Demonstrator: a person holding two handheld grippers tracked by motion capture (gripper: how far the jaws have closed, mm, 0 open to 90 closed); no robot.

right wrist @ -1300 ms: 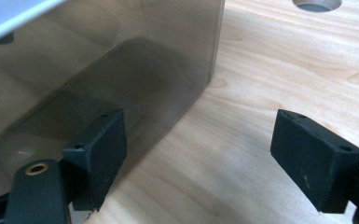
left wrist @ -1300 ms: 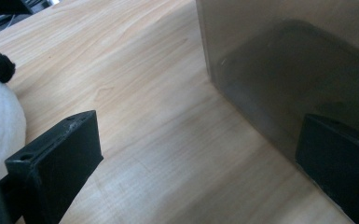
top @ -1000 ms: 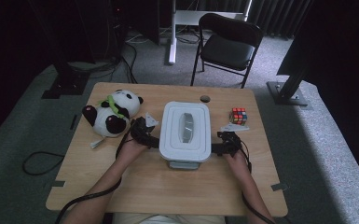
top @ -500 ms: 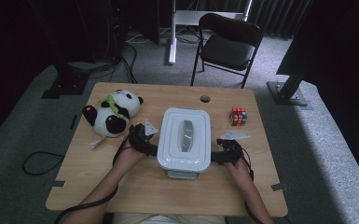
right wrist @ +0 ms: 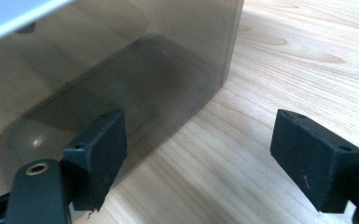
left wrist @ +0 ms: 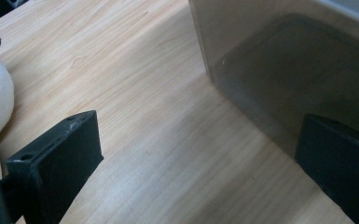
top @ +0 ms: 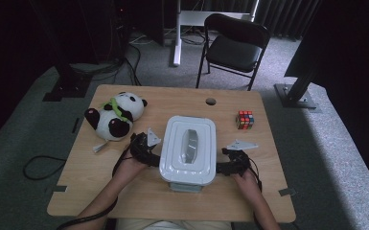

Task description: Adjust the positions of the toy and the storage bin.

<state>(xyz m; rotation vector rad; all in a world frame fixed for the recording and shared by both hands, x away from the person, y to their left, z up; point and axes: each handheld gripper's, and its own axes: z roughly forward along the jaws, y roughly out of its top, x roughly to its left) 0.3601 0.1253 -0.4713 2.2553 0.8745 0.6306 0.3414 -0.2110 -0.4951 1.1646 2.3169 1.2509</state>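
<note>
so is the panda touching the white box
Apart. The high view shows bare table and the left gripper between the panda and the box.

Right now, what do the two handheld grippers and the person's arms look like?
Both the left gripper and right gripper are black, each with two blocky, flat-faced jaws and a grey three-cornered plate on top. A dark cable trails from each. The forearms are bare, with no sleeves in sight.

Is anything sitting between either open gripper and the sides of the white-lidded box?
Nothing visible. The left gripper and right gripper flank the translucent plastic box with white lid, jaws open; bare wooden table lies between. The plush panda and colourful puzzle cube sit aside.
</note>
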